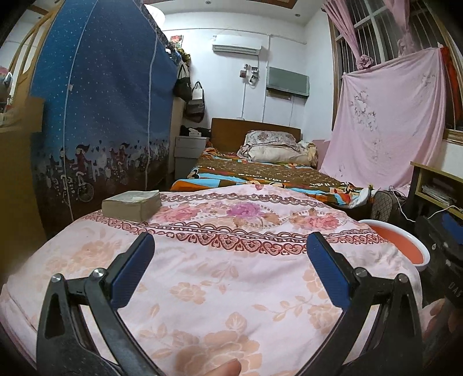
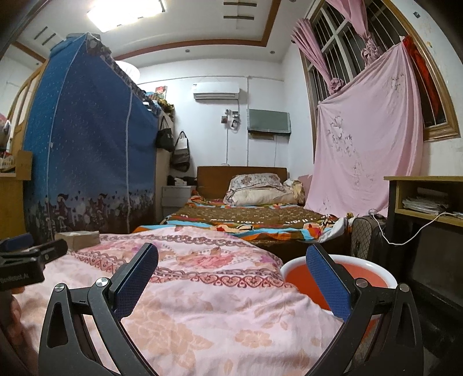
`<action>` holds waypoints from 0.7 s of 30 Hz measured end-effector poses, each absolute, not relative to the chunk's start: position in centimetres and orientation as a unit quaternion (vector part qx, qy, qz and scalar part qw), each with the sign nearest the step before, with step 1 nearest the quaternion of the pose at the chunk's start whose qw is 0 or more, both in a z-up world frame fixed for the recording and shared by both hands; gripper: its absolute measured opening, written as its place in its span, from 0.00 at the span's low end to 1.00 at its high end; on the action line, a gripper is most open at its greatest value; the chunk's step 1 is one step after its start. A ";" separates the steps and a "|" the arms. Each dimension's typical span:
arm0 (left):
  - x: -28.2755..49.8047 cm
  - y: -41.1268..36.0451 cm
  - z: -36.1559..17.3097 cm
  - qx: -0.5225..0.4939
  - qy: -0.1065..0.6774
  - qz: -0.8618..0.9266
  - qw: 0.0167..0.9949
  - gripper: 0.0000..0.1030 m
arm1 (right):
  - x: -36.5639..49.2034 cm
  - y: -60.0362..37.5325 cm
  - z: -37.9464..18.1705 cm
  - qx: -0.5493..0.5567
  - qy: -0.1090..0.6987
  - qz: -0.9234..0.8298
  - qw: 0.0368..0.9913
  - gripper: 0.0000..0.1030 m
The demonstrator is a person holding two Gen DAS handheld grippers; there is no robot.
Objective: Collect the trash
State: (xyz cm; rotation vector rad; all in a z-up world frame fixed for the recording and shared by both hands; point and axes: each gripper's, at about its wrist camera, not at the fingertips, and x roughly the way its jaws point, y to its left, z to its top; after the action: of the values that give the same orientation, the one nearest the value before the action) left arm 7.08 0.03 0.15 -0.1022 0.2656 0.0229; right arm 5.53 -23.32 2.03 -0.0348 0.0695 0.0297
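Both claws gaped wide, empty: the left gripper (image 1: 230,267) over the quilt (image 1: 220,289), the right gripper (image 2: 231,282) straddling its lower-right edge beside the basin (image 2: 292,267); a book (image 1: 131,204) lay upper left.

A bright ceiling light (image 2: 127,13) glared high above the jaws; room evenly lit, sharp, fisheye-bent with black corners.

Pink floral quilt (image 1: 220,277) covers the surface directly beneath and ahead of both grippers; a thick book (image 1: 132,204) lies flat on it, forward-left; beyond it, bed (image 1: 260,173) bearing stacked pillows (image 1: 270,146).
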 end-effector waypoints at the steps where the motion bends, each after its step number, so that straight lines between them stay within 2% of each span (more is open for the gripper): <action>1: 7.0 0.0 0.1 -0.050 0.131 0.011 0.990 0.89 | 5.6 -23.4 1.9 -0.016 0.038 0.013 0.999 1.00; 21: 6.6 -0.5 -0.3 -0.033 0.123 0.008 0.992 0.89 | 6.0 -23.6 1.0 -0.009 0.056 0.008 0.998 1.00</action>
State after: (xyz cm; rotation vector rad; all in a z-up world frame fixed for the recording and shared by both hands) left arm 6.59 -0.50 -0.34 -0.0671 0.2461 0.0170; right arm 6.00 -23.58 0.96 -0.0179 0.1112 0.0156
